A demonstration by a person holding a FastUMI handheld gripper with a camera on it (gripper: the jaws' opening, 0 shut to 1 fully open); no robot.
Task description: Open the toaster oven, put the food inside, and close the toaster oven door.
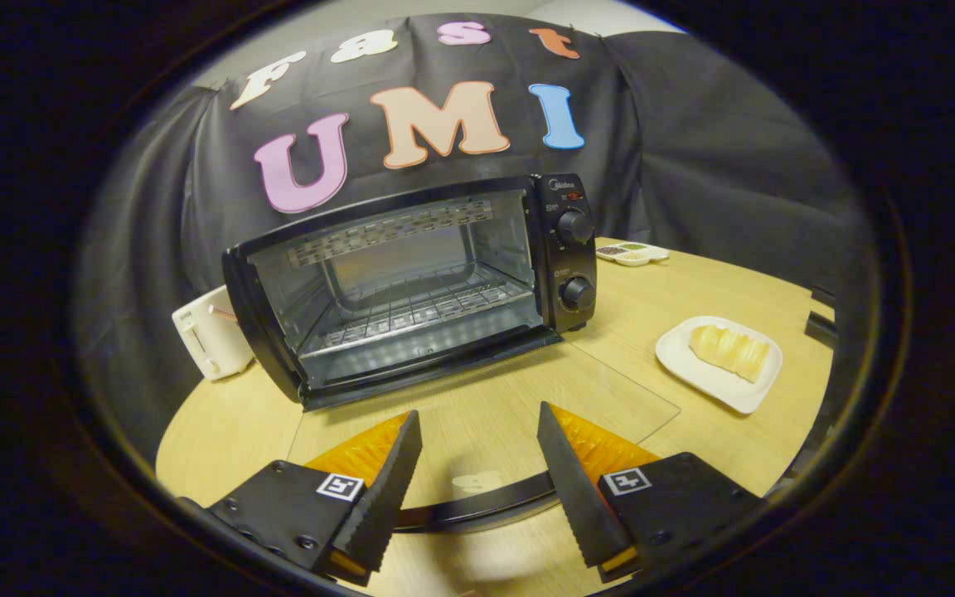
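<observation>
Holding the gripper point(477, 423) with jaws apart, you are facing the open oven point(411, 282), its glass door point(527, 398) lying flat between, bread point(730, 350) plated aside.

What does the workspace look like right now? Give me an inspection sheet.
Surface: round wooden table, bare ahead of the tongs.
Job's things: oven with glass door folded down flat on the table, rack inside bare; food on a white plate, right of the oven.
Clutter: white toaster left of the oven; small dish behind it.
Grippers: tongs open, holding nothing, above the door handle.
Cables: nothing seen.
Surroundings: black cloth wall.
</observation>
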